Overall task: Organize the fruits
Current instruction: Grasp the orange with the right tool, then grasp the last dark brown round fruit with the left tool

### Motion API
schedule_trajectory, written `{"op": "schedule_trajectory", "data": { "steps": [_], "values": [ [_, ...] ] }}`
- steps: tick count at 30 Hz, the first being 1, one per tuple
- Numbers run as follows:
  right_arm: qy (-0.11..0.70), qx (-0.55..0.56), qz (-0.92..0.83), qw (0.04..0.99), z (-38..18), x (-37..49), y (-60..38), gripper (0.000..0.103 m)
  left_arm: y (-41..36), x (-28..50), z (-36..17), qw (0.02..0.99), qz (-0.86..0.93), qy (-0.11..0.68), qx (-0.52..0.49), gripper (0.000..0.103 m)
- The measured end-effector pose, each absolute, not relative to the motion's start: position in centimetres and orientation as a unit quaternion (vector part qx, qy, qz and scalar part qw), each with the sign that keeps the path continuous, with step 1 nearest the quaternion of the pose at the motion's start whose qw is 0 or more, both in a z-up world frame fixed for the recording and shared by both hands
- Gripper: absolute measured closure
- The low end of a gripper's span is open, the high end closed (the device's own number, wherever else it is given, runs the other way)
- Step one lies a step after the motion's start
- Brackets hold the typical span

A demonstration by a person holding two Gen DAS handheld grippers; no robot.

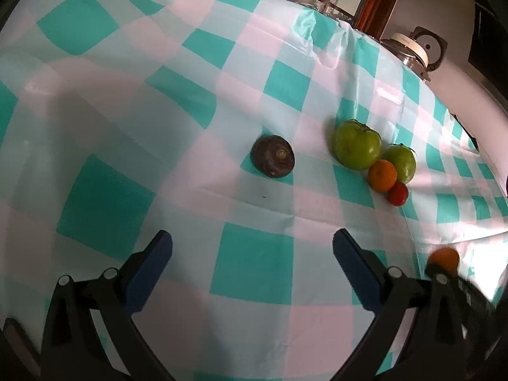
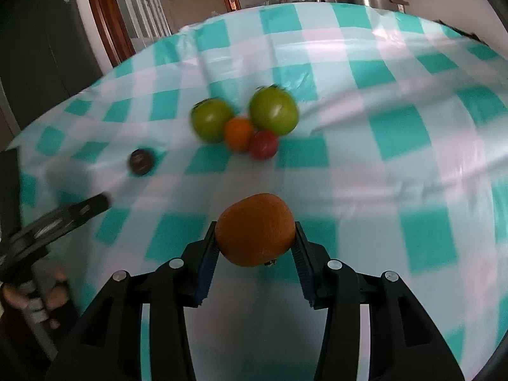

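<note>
now: right gripper (image 2: 255, 238) carrying an orange (image 2: 255, 230), left gripper (image 1: 252, 254) idle with jaws wide and nothing between them.

orange sits pinched between the blue pads at lower centre of the right wrist view, clear of the checked tablecloth (image 2: 397, 165). cluster waits mid-frame above it: two green tomatoes (image 2: 273, 111), a small orange fruit (image 2: 238, 134) and a red tomato (image 2: 263, 145), all touching. dark round fruit (image 2: 141, 161) lies apart to the left. risks, as i judge them: pads grip only the sides of a round skin, so a quick swing could let it slip; set down hard against the cluster, it may nudge the small ones rolling toward the cloth's edge.
</note>
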State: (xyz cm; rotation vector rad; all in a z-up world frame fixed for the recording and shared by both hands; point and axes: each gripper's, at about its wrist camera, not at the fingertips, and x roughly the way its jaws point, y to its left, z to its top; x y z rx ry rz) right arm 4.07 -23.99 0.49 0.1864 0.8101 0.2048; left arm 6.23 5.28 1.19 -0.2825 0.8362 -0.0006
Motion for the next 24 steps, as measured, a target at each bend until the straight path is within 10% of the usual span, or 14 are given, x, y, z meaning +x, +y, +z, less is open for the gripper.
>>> {"op": "schedule_trajectory", "data": {
  "steps": [6,13,16,24],
  "values": [
    [0.385,0.102,0.136,0.907,0.6,2.3,-21.1,0.058,3.5,9.6,1.6,0.91,-0.015,0.405,-0.092,0.002],
    [0.39,0.137,0.143,0.899,0.2,2.5,-21.9,0.058,1.4,15.2,0.8,0.901,0.006,0.432,-0.022,0.029],
    [0.396,0.137,0.151,0.895,0.1,2.7,-21.7,0.058,1.3,15.9,0.5,0.898,0.005,0.44,-0.006,0.061],
    [0.392,0.164,0.162,0.891,-0.2,2.7,-22.5,0.058,0.7,9.8,3.2,0.912,-0.089,0.398,-0.048,0.061]
  ]
}}
